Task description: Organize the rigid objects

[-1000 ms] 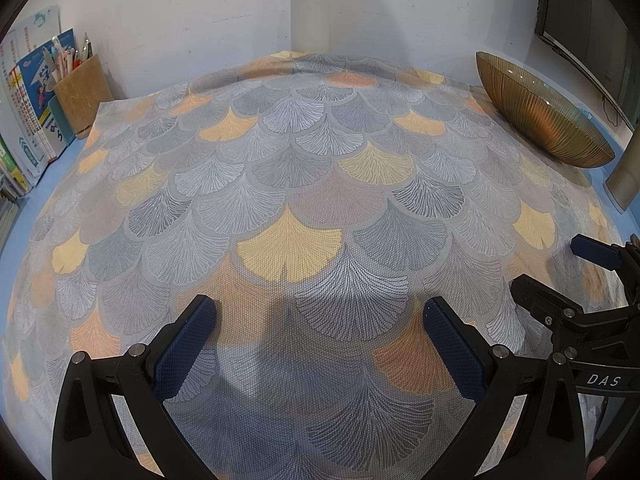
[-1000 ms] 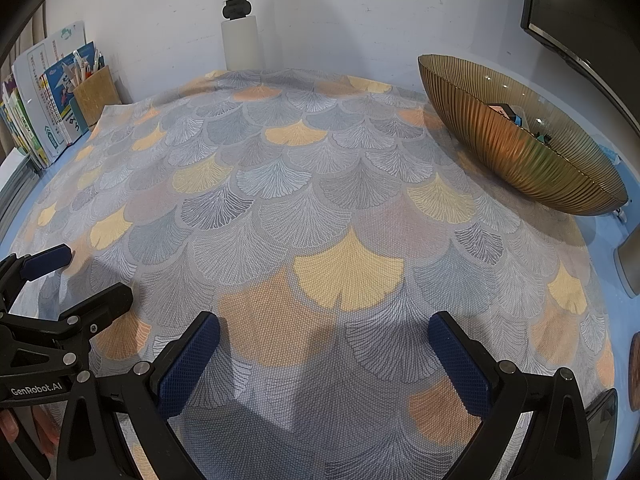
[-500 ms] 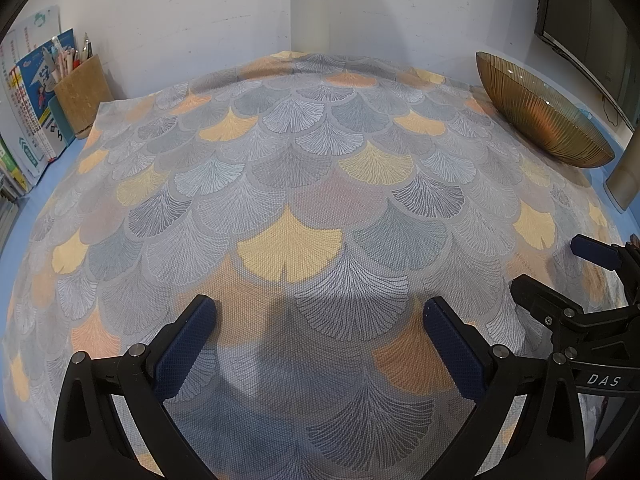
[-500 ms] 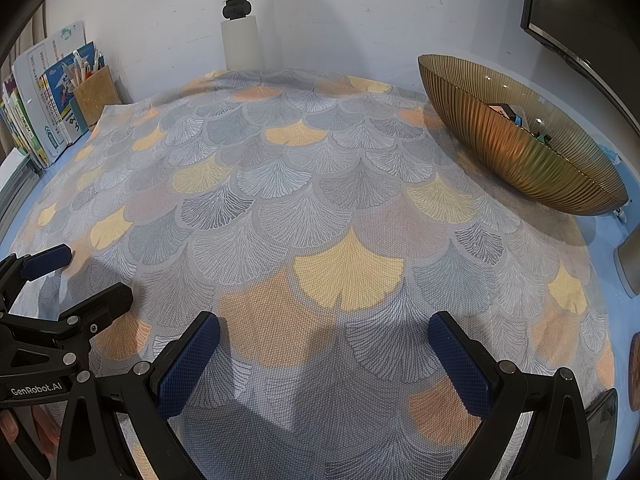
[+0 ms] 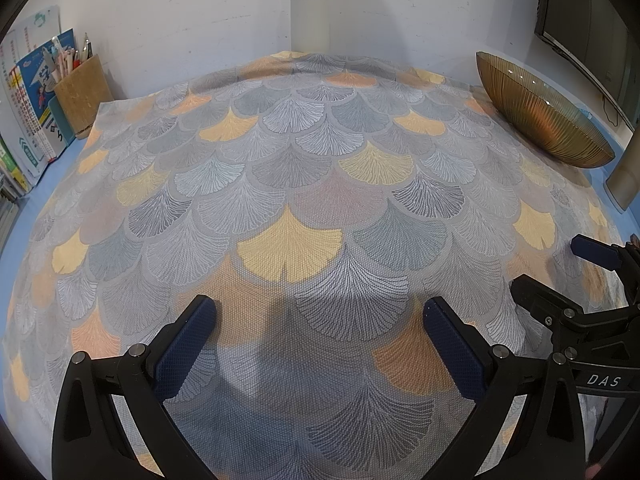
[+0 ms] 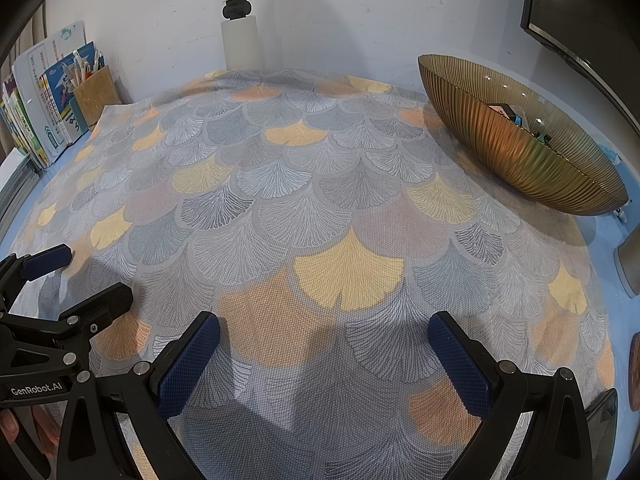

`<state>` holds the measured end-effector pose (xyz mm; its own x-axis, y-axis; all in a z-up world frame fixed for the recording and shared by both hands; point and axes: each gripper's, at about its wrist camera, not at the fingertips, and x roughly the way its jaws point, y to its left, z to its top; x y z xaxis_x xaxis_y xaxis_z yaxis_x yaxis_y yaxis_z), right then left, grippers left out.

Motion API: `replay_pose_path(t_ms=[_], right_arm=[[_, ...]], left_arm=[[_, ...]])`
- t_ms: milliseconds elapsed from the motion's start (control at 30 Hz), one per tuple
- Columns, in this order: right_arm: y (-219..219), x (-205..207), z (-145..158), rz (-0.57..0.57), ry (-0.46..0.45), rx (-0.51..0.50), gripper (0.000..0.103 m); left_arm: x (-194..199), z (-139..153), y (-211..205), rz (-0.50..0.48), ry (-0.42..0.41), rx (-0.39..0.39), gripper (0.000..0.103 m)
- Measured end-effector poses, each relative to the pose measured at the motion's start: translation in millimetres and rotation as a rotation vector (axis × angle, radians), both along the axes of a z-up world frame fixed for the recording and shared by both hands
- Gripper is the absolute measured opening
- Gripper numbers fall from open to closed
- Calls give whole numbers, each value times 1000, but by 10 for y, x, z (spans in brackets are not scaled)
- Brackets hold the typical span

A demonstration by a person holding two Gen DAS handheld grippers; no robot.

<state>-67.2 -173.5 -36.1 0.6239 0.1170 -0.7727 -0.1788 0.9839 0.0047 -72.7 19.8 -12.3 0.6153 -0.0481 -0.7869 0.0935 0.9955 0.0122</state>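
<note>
**One bowl, two idle tools**

One ribbed amber bowl holds a few small items at the patterned cloth's far right edge. Nearer, wide bare cloth. Left tool and right tool hover spread, empty.

right gripper — "DAS" | left gripper — "GenRobot.AI"

Bright, sharp, fisheye-warped edges

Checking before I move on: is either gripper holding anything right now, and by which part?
Nothing is held. The left gripper and right gripper are both open, with only the patterned cloth between their fingers.
</note>
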Motion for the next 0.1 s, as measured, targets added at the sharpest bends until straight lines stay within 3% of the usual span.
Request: replay_pose_path(t_ms=[100], right_arm=[[11,30,-53,0,0,0,103]], left_arm=[[4,17,-1,0,0,0,103]])
